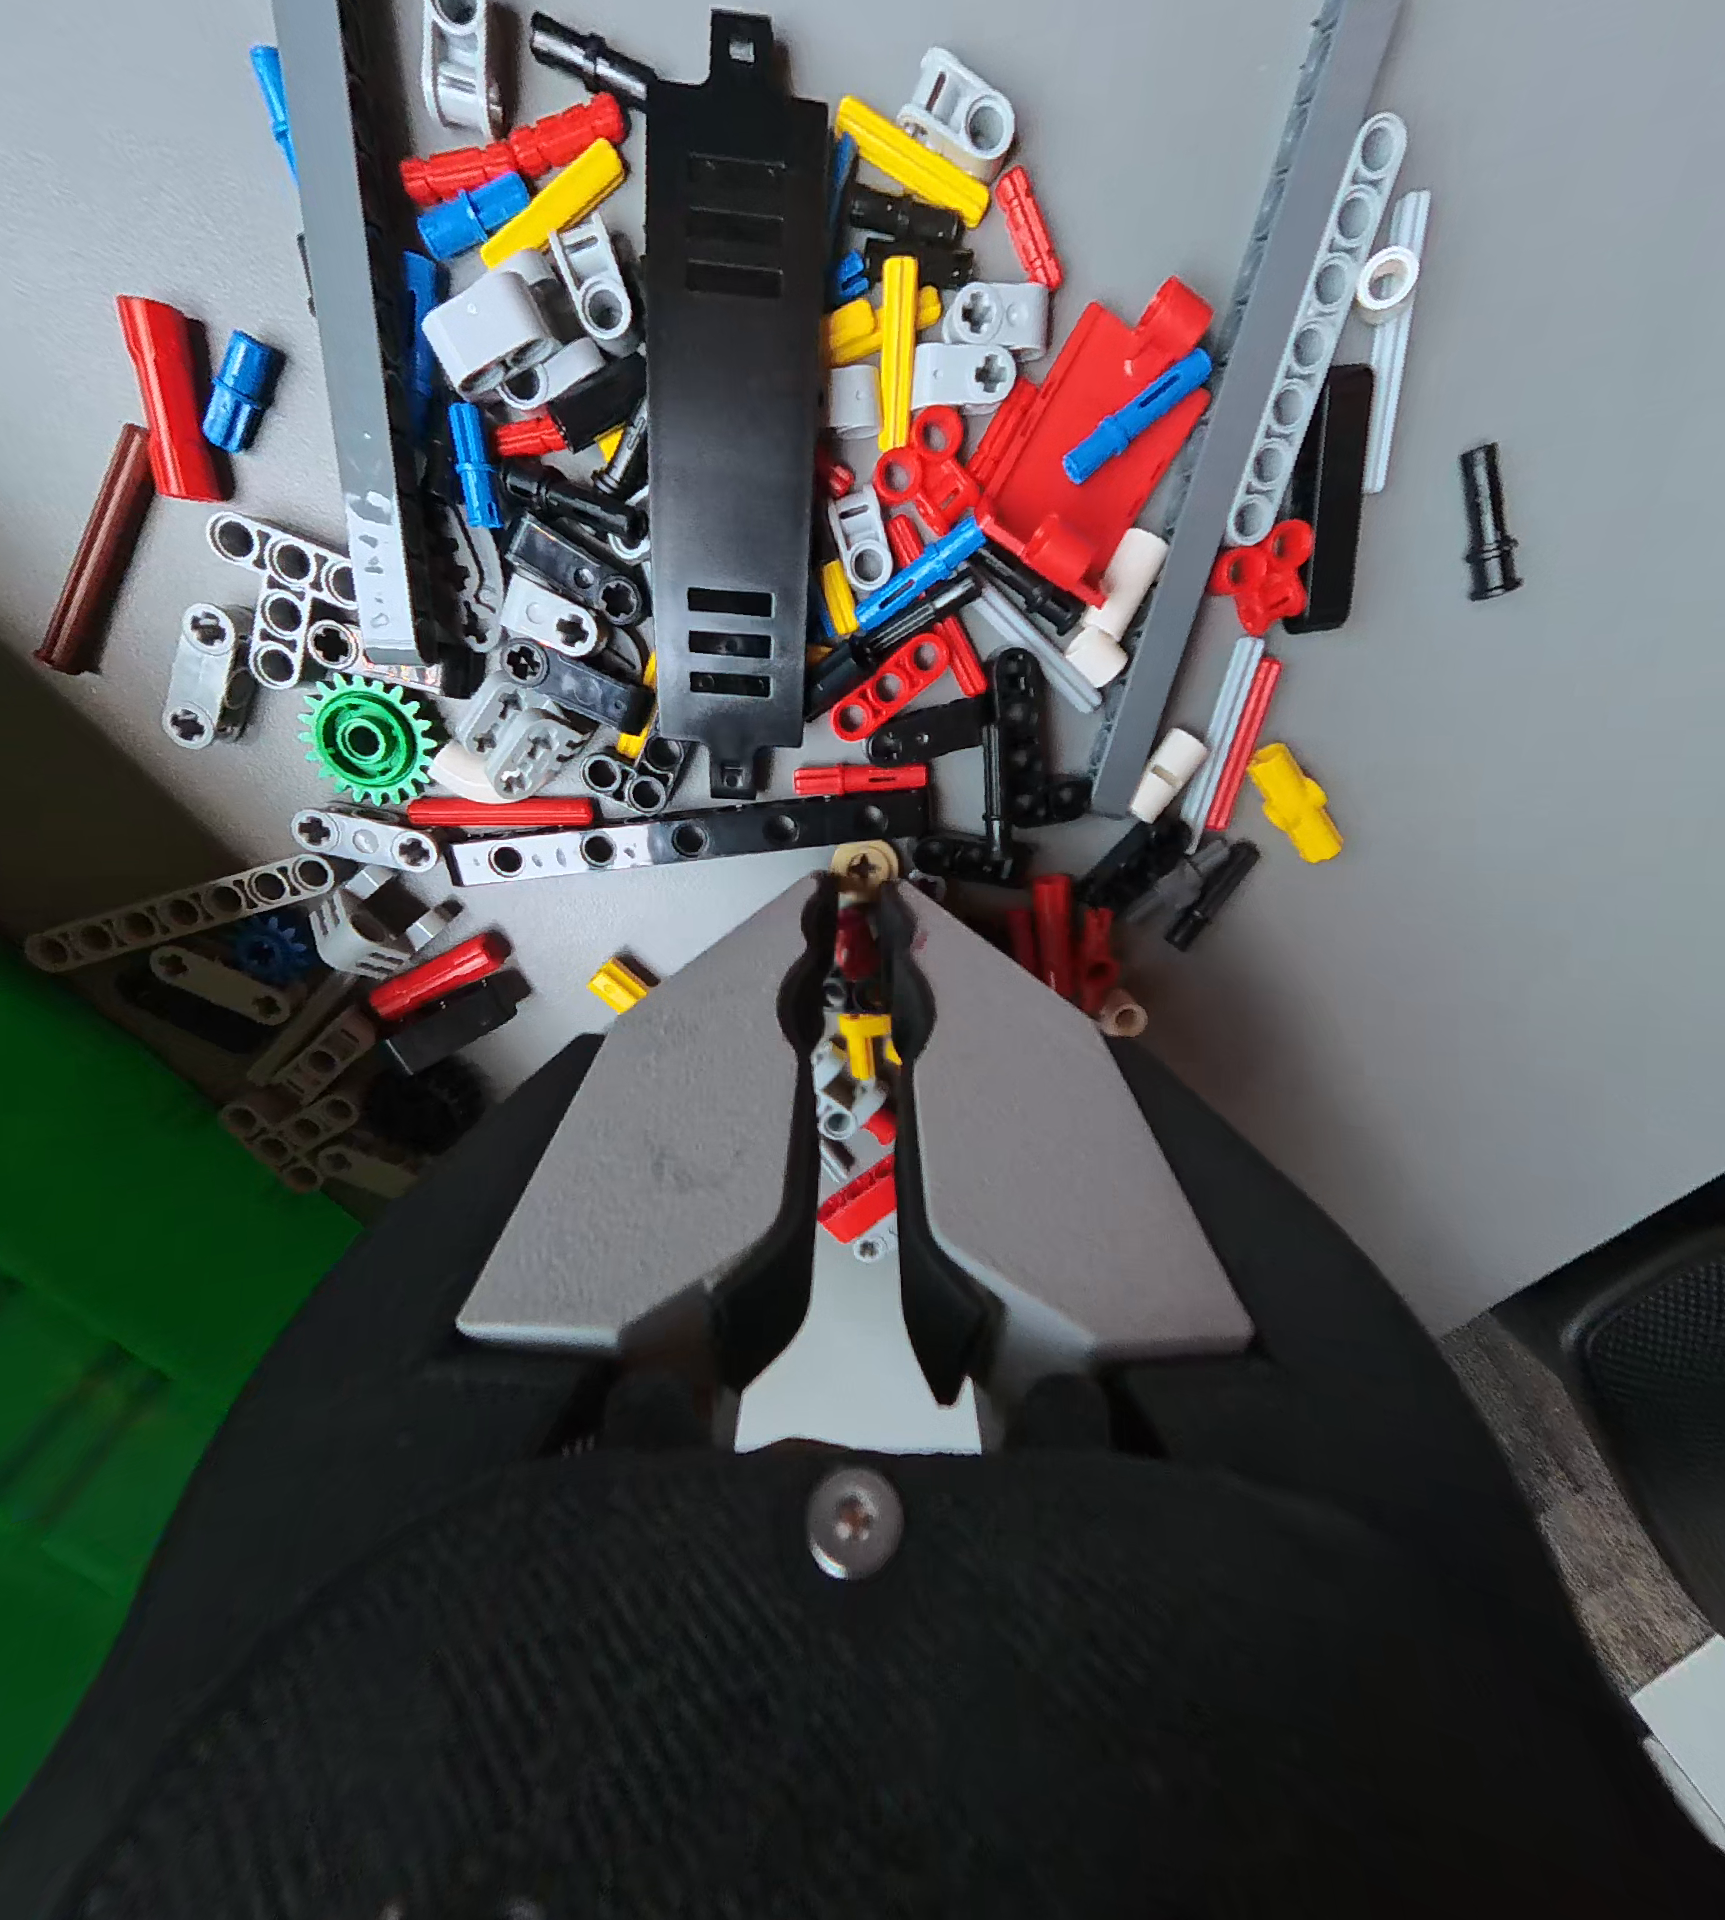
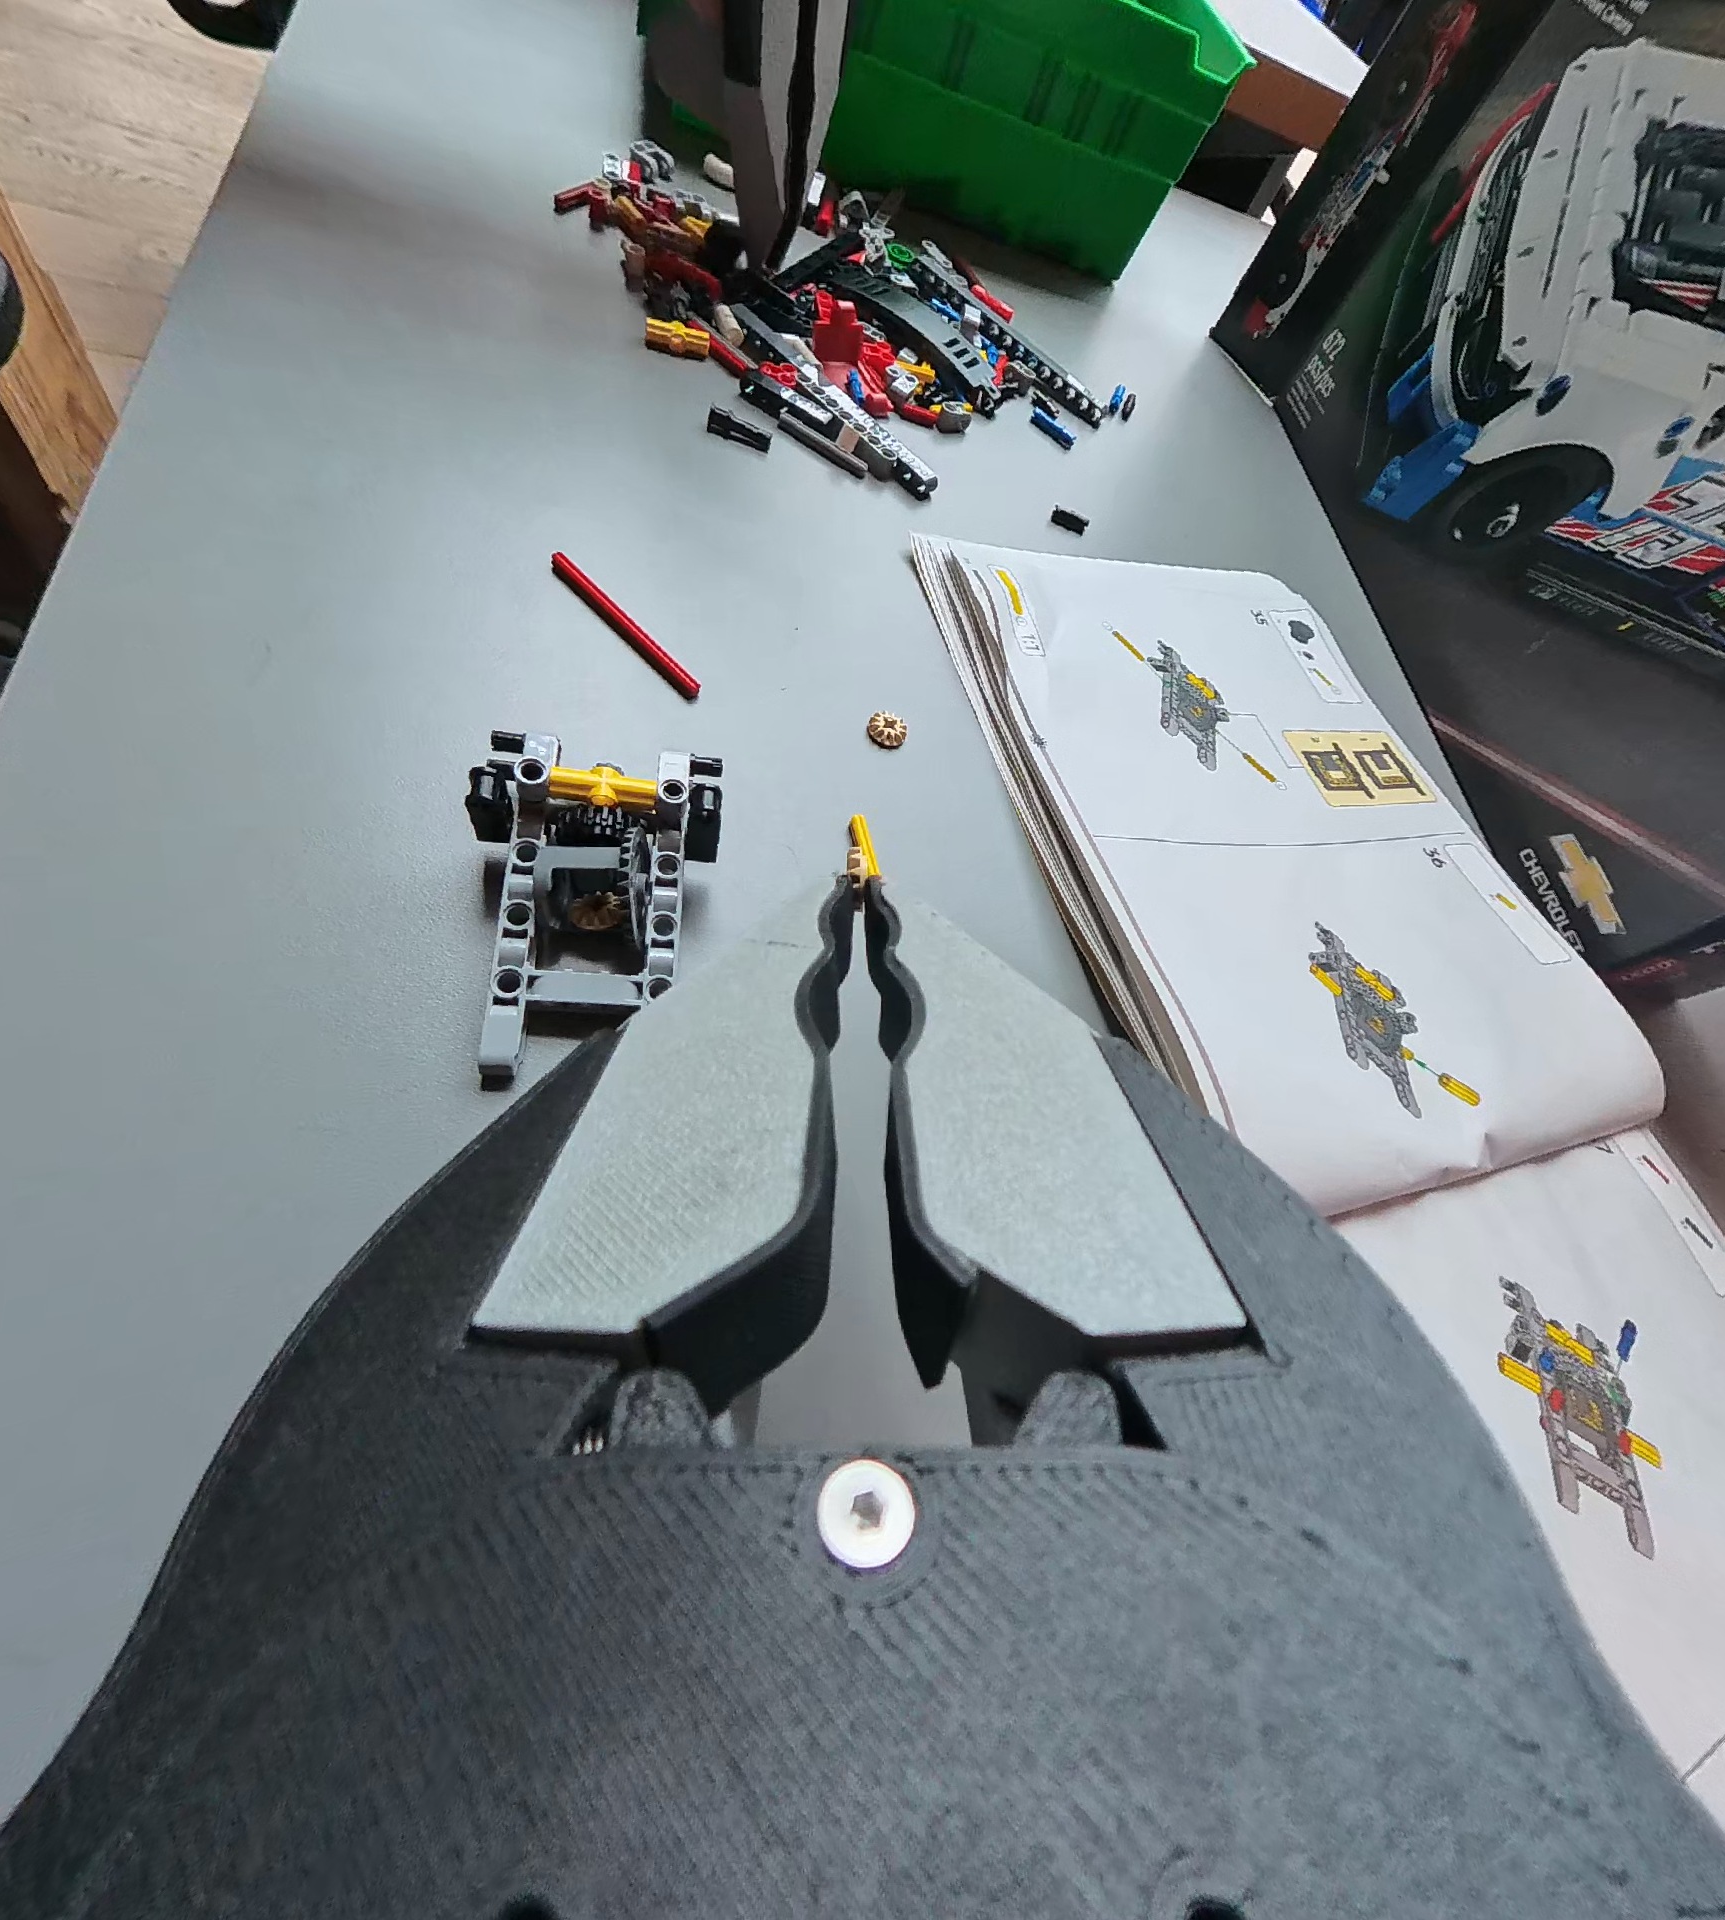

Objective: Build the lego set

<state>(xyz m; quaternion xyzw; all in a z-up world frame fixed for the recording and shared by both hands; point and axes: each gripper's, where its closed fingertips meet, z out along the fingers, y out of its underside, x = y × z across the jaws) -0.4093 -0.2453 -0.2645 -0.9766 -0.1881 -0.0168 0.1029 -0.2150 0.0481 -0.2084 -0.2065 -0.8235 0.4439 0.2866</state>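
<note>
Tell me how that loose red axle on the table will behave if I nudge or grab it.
The red axle is long, thin and straight, lying flat on the smooth grey table, so a sideways nudge would probably roll it. It looks like rigid plastic, likely stiff and light. Being so slim, it may slip or pivot in the tool unless gripped near mid-length.

Printed writing stands on two things, both on the right in the right wrist view. The dark set box [image 2: 1523, 727], standing far right, carries white lettering, a piece count, a gold car-maker emblem and race numbers on the pictured car. The open instruction booklet [image 2: 1284, 914] bears small step and page numbers.
</note>
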